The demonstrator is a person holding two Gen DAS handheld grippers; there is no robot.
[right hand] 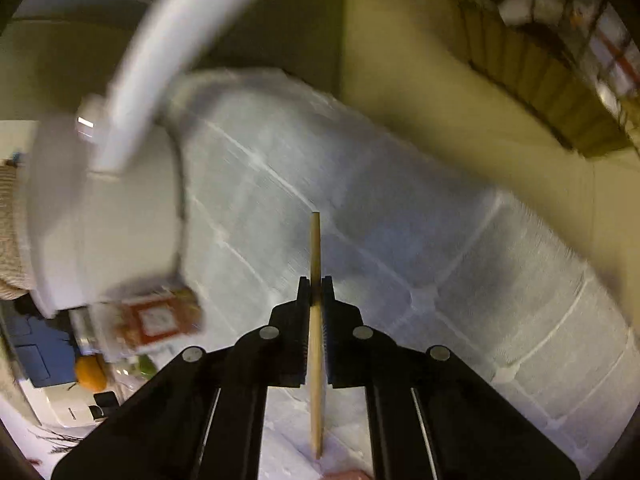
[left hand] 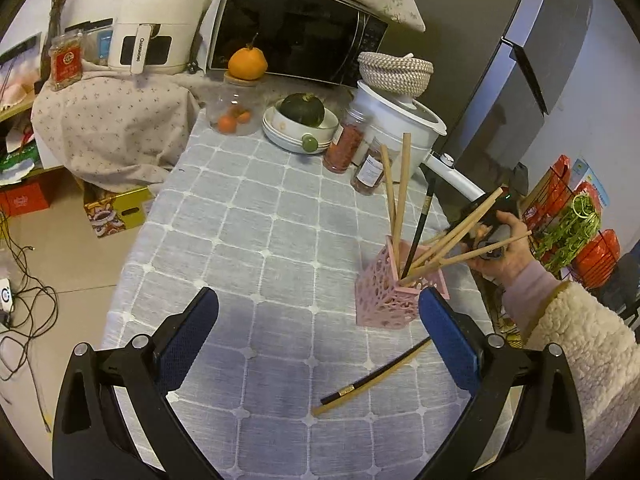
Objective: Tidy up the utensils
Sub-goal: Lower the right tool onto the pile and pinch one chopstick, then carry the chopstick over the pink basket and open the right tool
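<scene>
A pink perforated holder [left hand: 394,294] stands on the grey checked tablecloth [left hand: 256,240] with several wooden chopsticks [left hand: 403,184] and one black chopstick [left hand: 420,232] leaning out of it. A black chopstick [left hand: 376,372] and a wooden one lie side by side on the cloth in front of the holder. My left gripper [left hand: 318,296] is open above the cloth, its right finger close to the holder. My right gripper [right hand: 315,280] is shut on a wooden chopstick [right hand: 315,240]. In the left wrist view a hand [left hand: 506,248] holds it just right of the holder.
Behind the holder are spice jars [left hand: 344,148], a white pot [left hand: 400,120] with a long handle, a bowl holding a green squash [left hand: 302,110], a microwave [left hand: 296,32] and an air fryer [left hand: 156,20]. A wire rack [left hand: 572,220] stands beyond the table's right edge.
</scene>
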